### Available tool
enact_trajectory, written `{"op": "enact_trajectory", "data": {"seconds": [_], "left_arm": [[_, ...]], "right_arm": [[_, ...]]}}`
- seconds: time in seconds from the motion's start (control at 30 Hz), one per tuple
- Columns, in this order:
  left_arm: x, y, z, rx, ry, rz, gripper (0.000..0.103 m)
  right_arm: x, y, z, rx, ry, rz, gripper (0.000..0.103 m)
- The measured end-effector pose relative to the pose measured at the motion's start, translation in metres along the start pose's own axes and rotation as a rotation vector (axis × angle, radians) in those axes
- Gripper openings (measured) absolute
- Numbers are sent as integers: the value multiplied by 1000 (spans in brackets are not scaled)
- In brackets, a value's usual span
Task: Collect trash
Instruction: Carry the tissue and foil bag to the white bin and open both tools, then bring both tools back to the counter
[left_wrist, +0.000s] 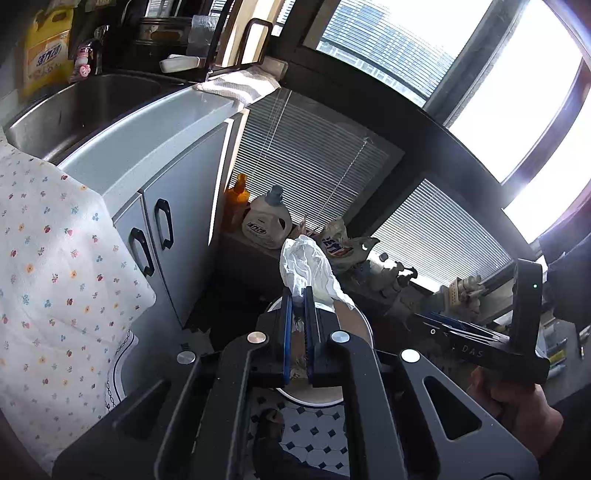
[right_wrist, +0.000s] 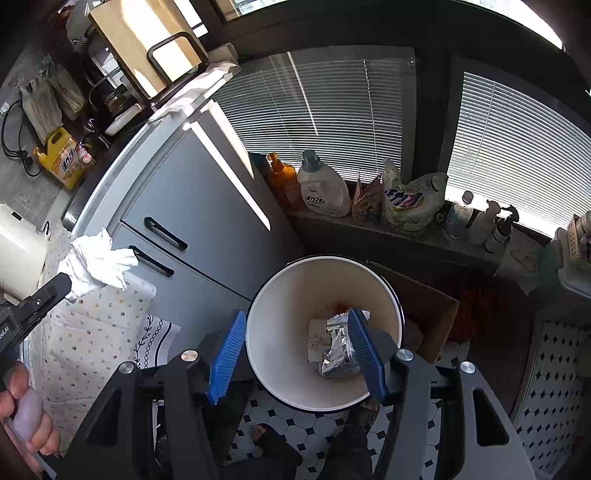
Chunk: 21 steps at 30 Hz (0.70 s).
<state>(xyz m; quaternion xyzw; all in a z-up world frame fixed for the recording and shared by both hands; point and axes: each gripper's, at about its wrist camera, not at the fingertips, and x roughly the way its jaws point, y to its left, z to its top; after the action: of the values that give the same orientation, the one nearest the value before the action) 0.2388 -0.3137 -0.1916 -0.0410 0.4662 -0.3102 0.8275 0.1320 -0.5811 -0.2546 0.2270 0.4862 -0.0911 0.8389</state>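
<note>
My left gripper (left_wrist: 298, 295) is shut on a crumpled white tissue (left_wrist: 306, 267) and holds it in the air above the round white trash bin (left_wrist: 364, 321). In the right wrist view the tissue (right_wrist: 98, 264) hangs from the left gripper (right_wrist: 68, 284) at the left, beside the bin and clear of its rim. My right gripper (right_wrist: 295, 325) is open and empty, its blue pads (right_wrist: 227, 352) on either side of the bin (right_wrist: 280, 295). A silver foil wrapper (right_wrist: 338, 349) and a pale paper piece (right_wrist: 316, 339) lie at the bin's bottom.
A grey cabinet (right_wrist: 207, 206) with black handles stands left of the bin. A floral cloth (left_wrist: 55, 266) hangs from the counter by the sink (left_wrist: 85, 107). Detergent bottles (right_wrist: 323, 186) and pouches line the window ledge. A cardboard box (right_wrist: 428, 314) sits right of the bin on the tiled floor (right_wrist: 554, 369).
</note>
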Motion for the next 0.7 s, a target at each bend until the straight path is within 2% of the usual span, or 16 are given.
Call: {"op": "enact_trajectory", "data": {"seconds": [0.2, 0.5, 0.57, 0.6, 0.63, 0.7], "left_arm": [[41, -21, -4, 21, 73, -26, 6], [106, -64, -13, 82, 189, -118, 7], [119, -69, -14, 72, 224, -158, 18], [125, -71, -14, 68, 235, -153, 40], [125, -72, -13, 65, 226, -143, 57], [123, -73, -11, 63, 203, -138, 62]], "right_arm": [[-10, -34, -2, 45, -13, -31, 59], [-29, -83, -15, 131, -22, -92, 60], [-33, -91, -17, 148, -27, -101, 60], [-35, -93, -18, 154, -28, -104, 60], [-37, -96, -18, 158, -31, -106, 60], [-38, -98, -18, 156, -35, -107, 61]]}}
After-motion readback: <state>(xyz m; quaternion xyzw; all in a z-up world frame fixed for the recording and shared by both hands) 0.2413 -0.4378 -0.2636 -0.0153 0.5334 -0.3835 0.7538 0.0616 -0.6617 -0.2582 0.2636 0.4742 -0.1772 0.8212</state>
